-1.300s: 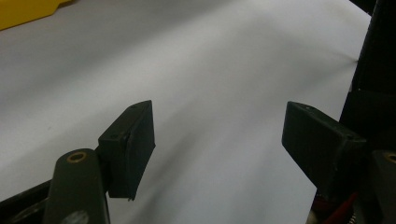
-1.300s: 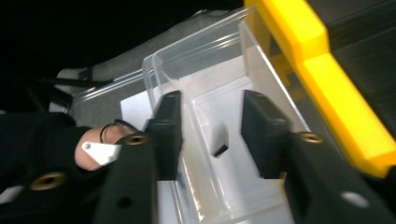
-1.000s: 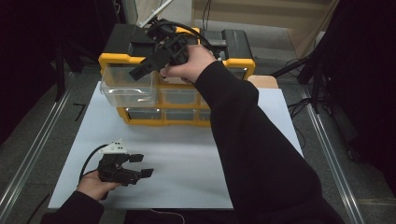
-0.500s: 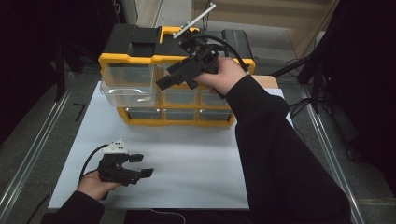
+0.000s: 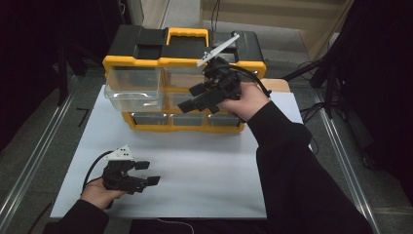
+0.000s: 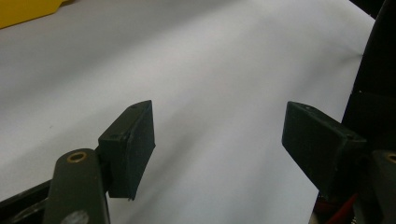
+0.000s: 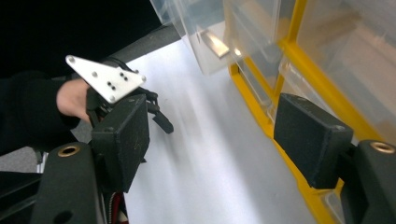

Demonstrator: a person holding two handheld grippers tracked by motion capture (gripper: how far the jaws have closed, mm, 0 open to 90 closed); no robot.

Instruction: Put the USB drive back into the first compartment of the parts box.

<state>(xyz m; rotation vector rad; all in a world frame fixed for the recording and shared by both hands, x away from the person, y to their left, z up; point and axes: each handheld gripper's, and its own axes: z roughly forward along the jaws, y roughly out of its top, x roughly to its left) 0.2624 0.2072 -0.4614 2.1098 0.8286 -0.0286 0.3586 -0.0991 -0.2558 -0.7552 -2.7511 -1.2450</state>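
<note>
- A yellow and black drawer organizer [image 5: 185, 63] is parked at the far end of a white sheet [image 5: 204, 161] laid over the table, so it's well away from the near edge.
- Its top-left clear drawer [image 5: 134, 87] can be seen pulled out past the front of the cabinet; the other drawers are pushed in flush.
- The right gripper [image 5: 195, 97] is held up off the sheet in front of the middle drawers, jaws spread wide with nothing caught between them. In the right gripper view the yellow frame and clear drawer fronts are seen just beside the right-hand jaw.
- The left gripper [image 5: 146, 173] is kept low over the near-left part of the sheet, well apart from the organizer. Its jaws are also spread, with just bare white sheet seen between them in the left gripper view.
</note>
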